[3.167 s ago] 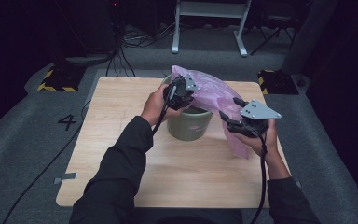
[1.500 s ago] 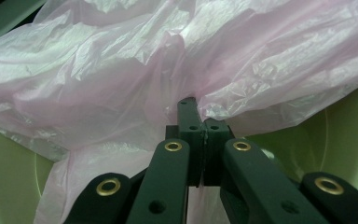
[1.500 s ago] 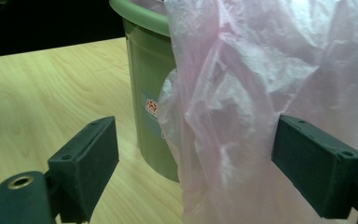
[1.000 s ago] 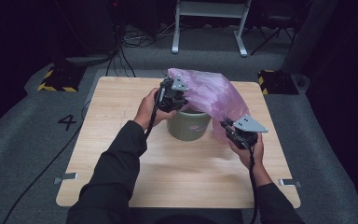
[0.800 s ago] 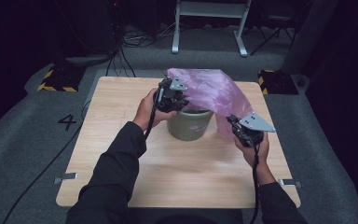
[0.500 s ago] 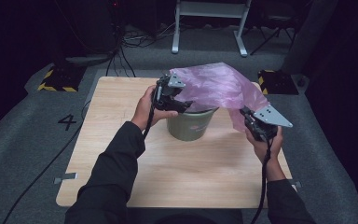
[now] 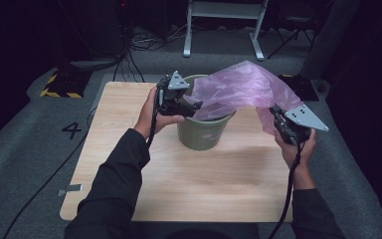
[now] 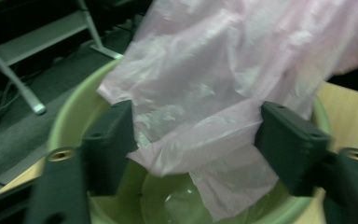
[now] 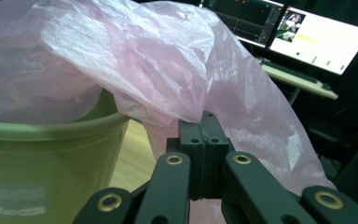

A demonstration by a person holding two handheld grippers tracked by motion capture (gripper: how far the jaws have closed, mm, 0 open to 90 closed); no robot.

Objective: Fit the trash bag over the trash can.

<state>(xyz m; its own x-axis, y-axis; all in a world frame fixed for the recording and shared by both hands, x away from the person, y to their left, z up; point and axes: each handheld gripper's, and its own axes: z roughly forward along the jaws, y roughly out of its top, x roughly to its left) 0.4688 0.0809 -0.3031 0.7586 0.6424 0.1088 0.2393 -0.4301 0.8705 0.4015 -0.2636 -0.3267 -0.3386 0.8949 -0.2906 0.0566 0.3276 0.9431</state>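
A green plastic bucket (image 7: 204, 137) stands upright on the wooden table (image 7: 204, 194). A thin pink plastic bag (image 7: 243, 87) drapes from inside the bucket out over its right rim. My left gripper (image 7: 191, 108) hovers at the bucket's left rim. In the left gripper view its jaws (image 8: 196, 144) are open with the bag (image 8: 214, 70) hanging loose between them, over the bucket (image 8: 70, 126). They have just swung wide, then eased in slightly. My right gripper (image 7: 274, 112) is raised to the right of the bucket, shut (image 9: 204, 126) on a fold of the bag (image 9: 144, 56) beside the bucket (image 9: 51, 154).
A white metal stand (image 7: 224, 20) and cables lie on the floor behind the table. A yellow-and-black striped block (image 7: 57, 84) sits at the back left, and a painted 4 (image 7: 72, 130) marks the carpet. Lit monitors (image 9: 317, 37) stand beyond the bag.
My right gripper has risen and moved right, stretching the bag away from the bucket. The bag has slid off the bucket's left side, baring its rim. The left hand has stayed put.
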